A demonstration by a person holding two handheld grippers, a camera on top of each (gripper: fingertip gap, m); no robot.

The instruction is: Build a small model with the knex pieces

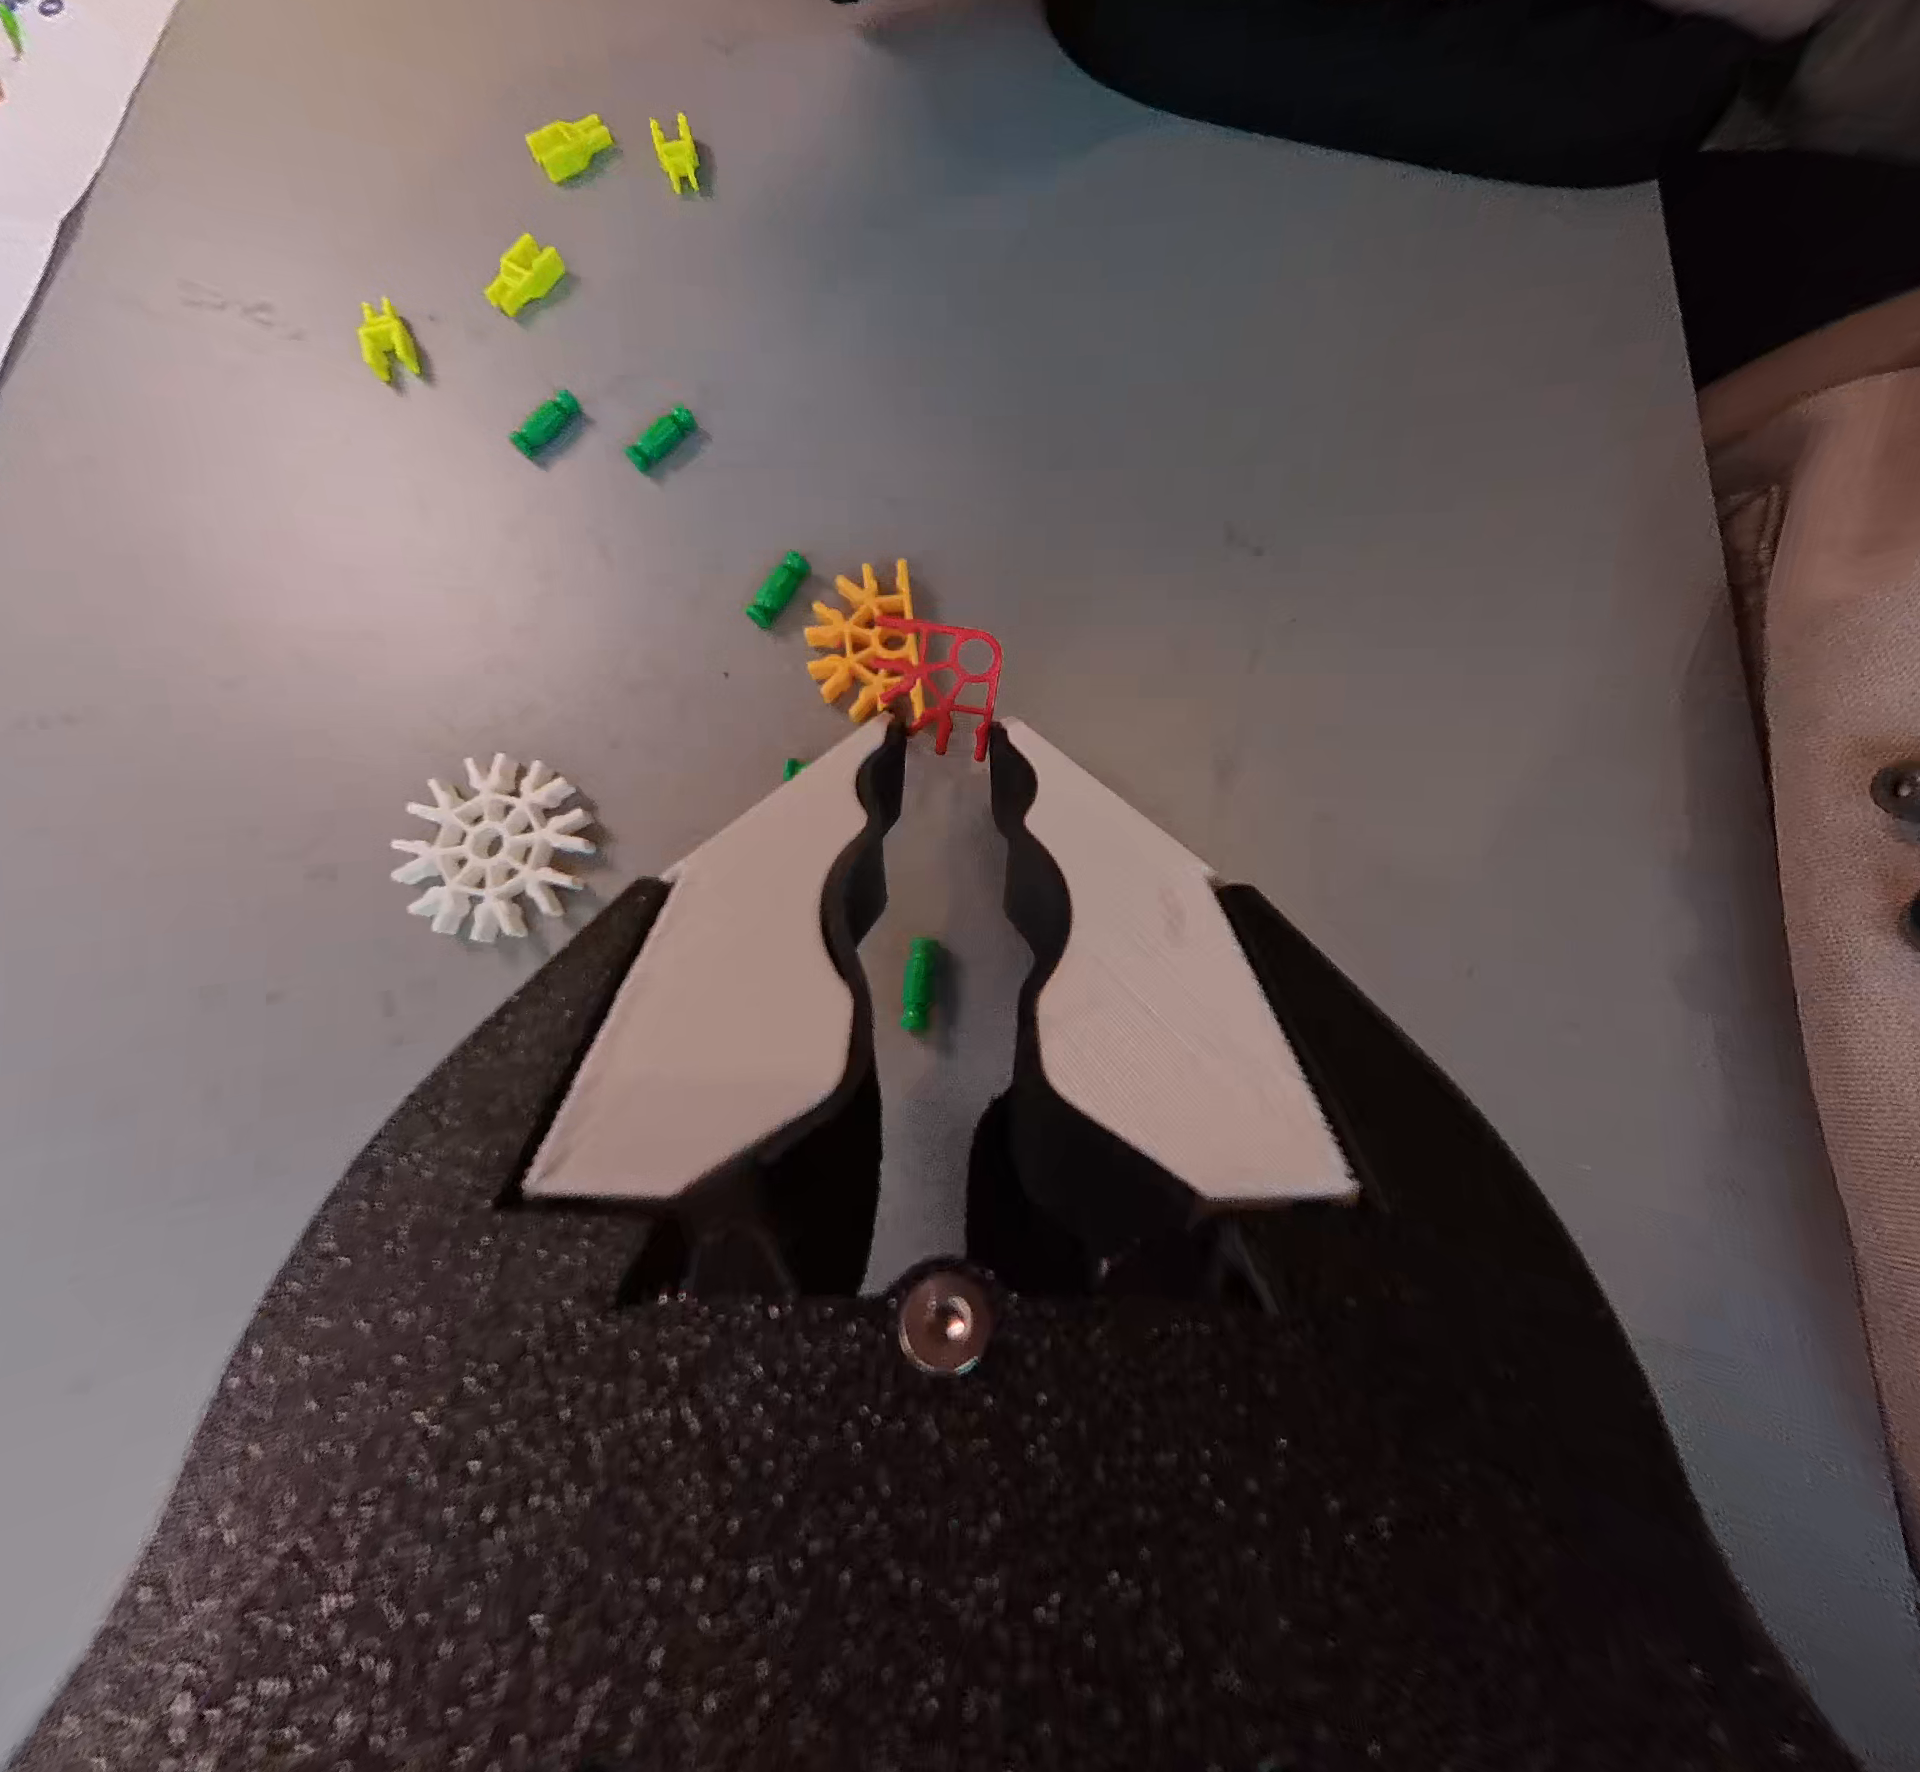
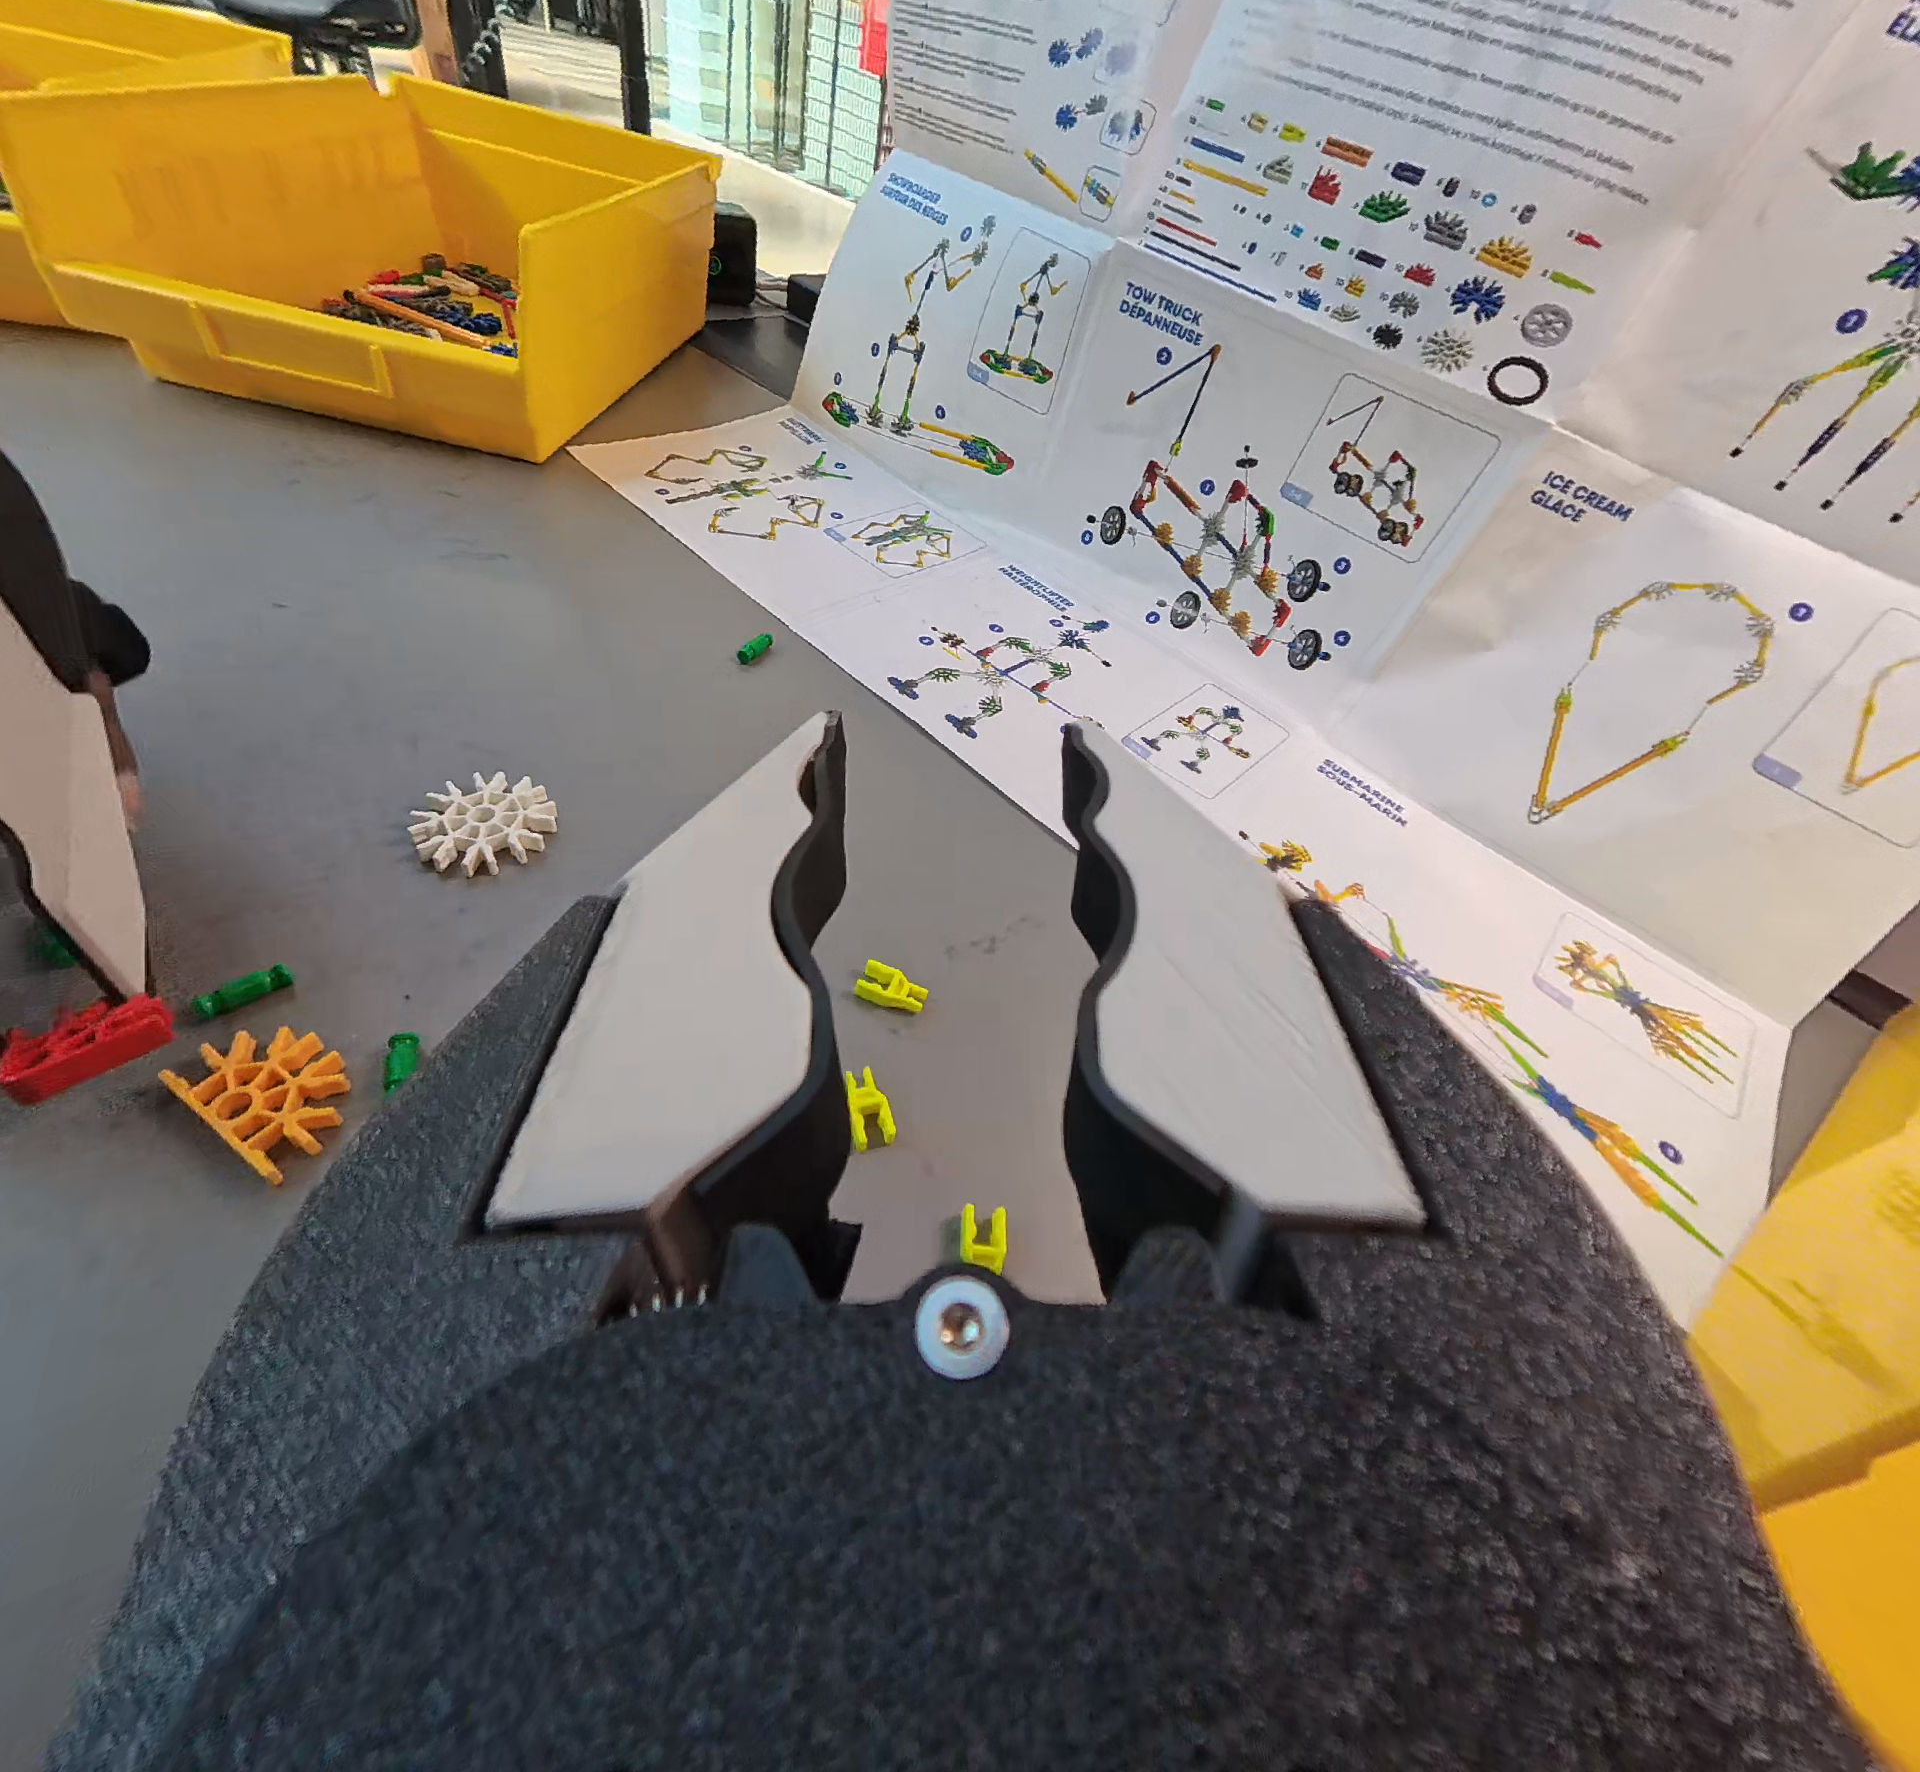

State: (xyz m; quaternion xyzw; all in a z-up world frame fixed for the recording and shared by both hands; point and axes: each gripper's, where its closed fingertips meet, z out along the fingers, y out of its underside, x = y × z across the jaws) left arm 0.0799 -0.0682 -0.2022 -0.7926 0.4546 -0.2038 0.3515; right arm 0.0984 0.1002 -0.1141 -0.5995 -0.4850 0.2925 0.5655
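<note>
Left claw (image 1: 945, 730) is pinched on the edge of a red piece (image 1: 951, 673), with its two tips squeezing the piece's short legs. The red piece is well off from the white wheel (image 1: 490, 847), out past it and to the side. It covers part of an orange piece (image 1: 857, 647) in this view. A green rod (image 1: 918, 982) lies on the grey table (image 1: 1299, 475) under the claw's fingers, touching neither. More green rods and some yellow clips (image 1: 525, 273) lie farther out than the white wheel.

Right claw (image 2: 951, 735) is spread wide and holds nothing. It hangs over the table, just to the side of the white wheel. Three yellow clips show between its fingers, lying loose on the table below. Past the white wheel on one side is a big paper sheet (image 2: 1455, 683) with drawings of models. Far behind the wheel sits a yellow bin (image 2: 312, 216) with more pieces in it. From here the red piece looks apart from the orange piece, nearer than the white wheel.
</note>
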